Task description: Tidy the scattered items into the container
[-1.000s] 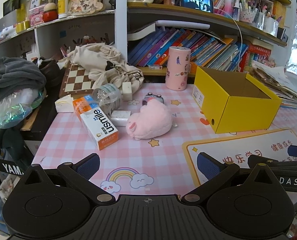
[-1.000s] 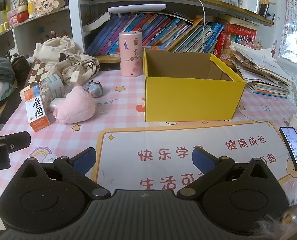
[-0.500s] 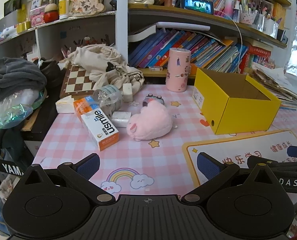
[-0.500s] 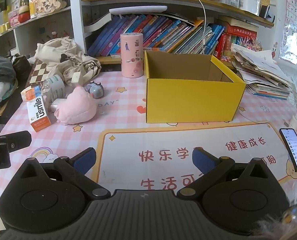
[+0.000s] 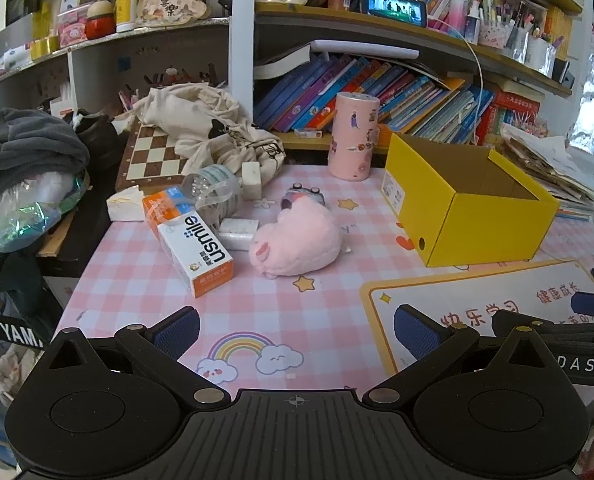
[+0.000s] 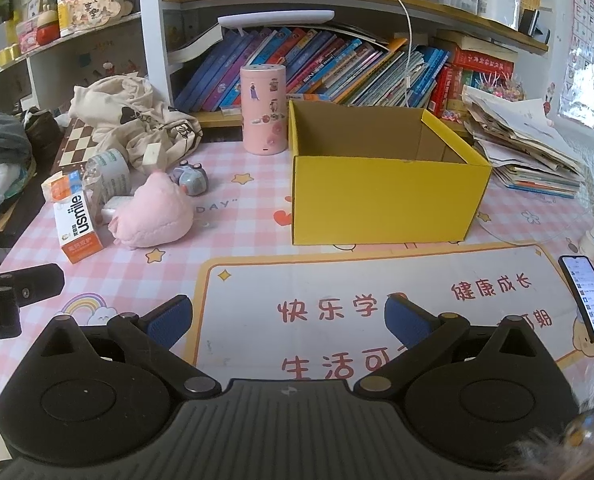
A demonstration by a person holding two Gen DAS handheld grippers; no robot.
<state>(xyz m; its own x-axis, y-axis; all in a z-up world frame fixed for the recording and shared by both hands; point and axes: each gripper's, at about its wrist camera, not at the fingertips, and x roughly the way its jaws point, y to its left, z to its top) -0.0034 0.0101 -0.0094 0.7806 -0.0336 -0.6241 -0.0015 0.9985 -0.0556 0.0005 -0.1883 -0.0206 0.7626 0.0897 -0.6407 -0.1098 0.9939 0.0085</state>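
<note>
Both tools hang low over the near edge of the tabletop (image 5: 145, 280). The left hand-held gripper (image 5: 295, 326) has its jaws spread wide with nothing between them, and the right hand-held gripper (image 6: 285, 316) is just as wide and just as empty. Over the last second the views have crept only slightly nearer to the clutter, so no grasp has begun and the tidying looks to be at its very start. Ahead of the left one lie the pink plush toy (image 5: 297, 242), the usmile box (image 5: 195, 248), a clear jar on its side (image 5: 213, 194) and a small grey toy car (image 5: 303, 197). The yellow cardboard box (image 6: 381, 196) stands open, apparently empty, to their right.
</note>
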